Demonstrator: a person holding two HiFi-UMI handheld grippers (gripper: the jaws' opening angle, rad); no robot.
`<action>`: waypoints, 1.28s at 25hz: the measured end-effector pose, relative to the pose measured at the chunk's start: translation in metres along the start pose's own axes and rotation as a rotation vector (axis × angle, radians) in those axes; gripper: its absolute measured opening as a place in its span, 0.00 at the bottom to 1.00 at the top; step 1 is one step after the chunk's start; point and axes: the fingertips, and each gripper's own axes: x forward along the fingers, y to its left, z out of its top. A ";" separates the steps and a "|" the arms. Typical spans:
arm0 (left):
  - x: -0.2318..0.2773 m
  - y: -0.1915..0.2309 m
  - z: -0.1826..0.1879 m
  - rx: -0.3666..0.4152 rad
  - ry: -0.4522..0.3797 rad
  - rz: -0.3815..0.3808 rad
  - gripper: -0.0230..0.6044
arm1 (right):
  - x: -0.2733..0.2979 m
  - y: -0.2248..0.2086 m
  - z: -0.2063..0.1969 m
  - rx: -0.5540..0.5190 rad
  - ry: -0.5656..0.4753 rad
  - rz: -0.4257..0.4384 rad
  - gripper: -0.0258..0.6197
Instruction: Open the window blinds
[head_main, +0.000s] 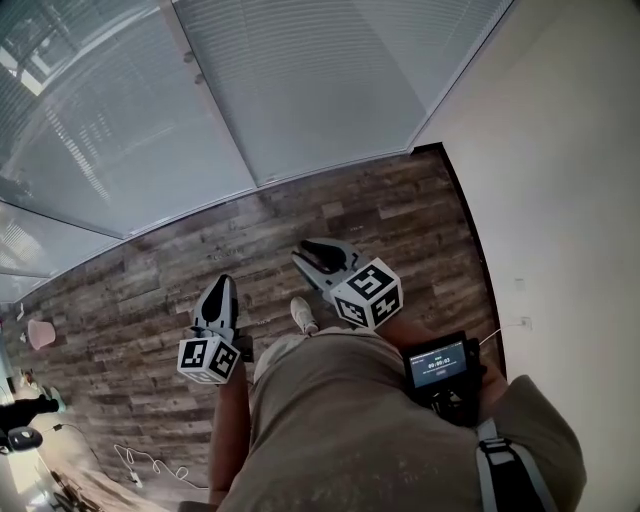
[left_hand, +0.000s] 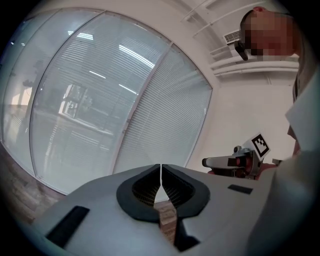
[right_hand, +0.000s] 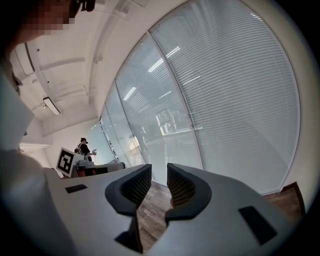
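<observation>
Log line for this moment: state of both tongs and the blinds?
left tongs: shut, empty | right tongs: open, empty | blinds: down, untouched | stage: no contact yet

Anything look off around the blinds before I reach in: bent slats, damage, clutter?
Nothing stands out. The blinds hang closed with even slats, none visibly bent. One loose white cable lies on the wood floor at the head view's lower left, away from the window.

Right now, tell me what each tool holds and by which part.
Nothing is held: the left tool is shut on nothing, the right tool open and empty.
</observation>
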 end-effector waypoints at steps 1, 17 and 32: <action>0.003 0.005 0.001 -0.003 -0.001 -0.001 0.08 | 0.006 -0.003 0.001 0.002 -0.001 -0.003 0.18; 0.061 0.019 0.009 0.028 0.008 -0.030 0.06 | 0.040 -0.048 0.020 0.019 -0.017 0.023 0.18; 0.092 -0.011 0.022 -0.025 0.017 0.021 0.06 | 0.019 -0.095 0.049 0.044 -0.027 0.046 0.18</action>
